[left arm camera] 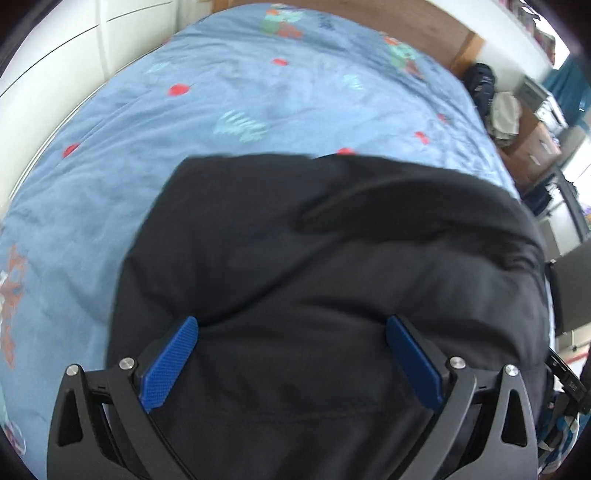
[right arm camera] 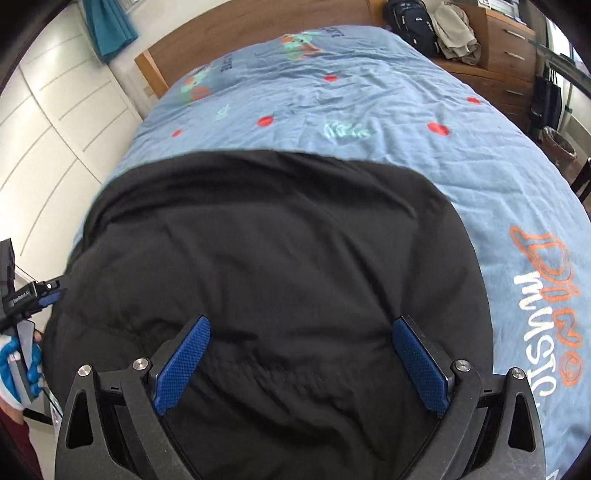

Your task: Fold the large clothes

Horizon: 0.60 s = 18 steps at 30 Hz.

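A large black garment (left arm camera: 332,266) (right arm camera: 266,266) lies in a folded, puffy heap on the near part of the blue bedspread (left arm camera: 207,103) (right arm camera: 369,103). My left gripper (left arm camera: 293,332) hovers over its near edge, open, with nothing between its blue pads (left arm camera: 170,365). Over the same garment my right gripper (right arm camera: 301,332) is open too, blue pads (right arm camera: 421,365) spread wide and holding nothing. At the left edge of the right wrist view the left gripper (right arm camera: 40,291) shows beside the cloth, with a gloved hand (right arm camera: 18,365) on its handle.
The bed has a wooden headboard (right arm camera: 236,33) at the far end. White wardrobe doors (right arm camera: 48,122) run along the left. On the right stand a wooden dresser (right arm camera: 509,48) with a black backpack (right arm camera: 413,22) and pale clothes (right arm camera: 454,33), and a basket (right arm camera: 561,144) on the floor.
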Motion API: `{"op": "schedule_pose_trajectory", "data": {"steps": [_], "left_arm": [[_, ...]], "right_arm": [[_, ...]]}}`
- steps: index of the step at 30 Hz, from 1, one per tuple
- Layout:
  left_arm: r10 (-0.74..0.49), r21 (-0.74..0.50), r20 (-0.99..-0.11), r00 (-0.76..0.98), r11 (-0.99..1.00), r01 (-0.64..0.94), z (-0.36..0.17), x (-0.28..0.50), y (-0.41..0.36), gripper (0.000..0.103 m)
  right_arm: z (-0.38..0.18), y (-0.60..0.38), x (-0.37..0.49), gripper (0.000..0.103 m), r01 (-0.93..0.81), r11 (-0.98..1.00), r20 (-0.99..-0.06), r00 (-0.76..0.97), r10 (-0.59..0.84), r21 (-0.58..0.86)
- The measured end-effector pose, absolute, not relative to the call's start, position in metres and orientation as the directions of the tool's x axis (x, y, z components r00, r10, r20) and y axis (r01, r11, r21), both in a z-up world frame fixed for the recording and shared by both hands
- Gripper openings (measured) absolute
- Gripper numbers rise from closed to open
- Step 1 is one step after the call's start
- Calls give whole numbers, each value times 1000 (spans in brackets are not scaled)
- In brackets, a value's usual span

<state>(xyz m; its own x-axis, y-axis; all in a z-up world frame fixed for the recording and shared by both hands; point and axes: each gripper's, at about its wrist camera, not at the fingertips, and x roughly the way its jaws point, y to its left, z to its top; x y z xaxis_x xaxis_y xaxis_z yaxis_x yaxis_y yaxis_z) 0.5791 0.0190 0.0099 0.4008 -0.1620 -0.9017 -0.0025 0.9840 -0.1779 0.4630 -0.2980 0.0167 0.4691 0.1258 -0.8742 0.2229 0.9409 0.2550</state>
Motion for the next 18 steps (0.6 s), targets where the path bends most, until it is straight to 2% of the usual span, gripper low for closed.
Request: {"op": "schedule_pose_trajectory", "data": {"steps": [4,8,13,18], "left_arm": [[-170,-215,-884,436,975,-56,14,563,53,103],[-158,-207,-838,523,978,-37,31,526,61,103],[-168,-184,-779,605,982,36,35,464,49,103],[-141,-135,-787,600,989,56,15,430,36,103]], "right_arm": [[9,-332,443,99,326,923,-901,432,46,204],[19,-347,422,99,391,902,-901,433,-3,184],[47,-320,390,99,323,921,-854,520,19,218],[52,-284,358,99,233,938,-826,558,86,256]]}}
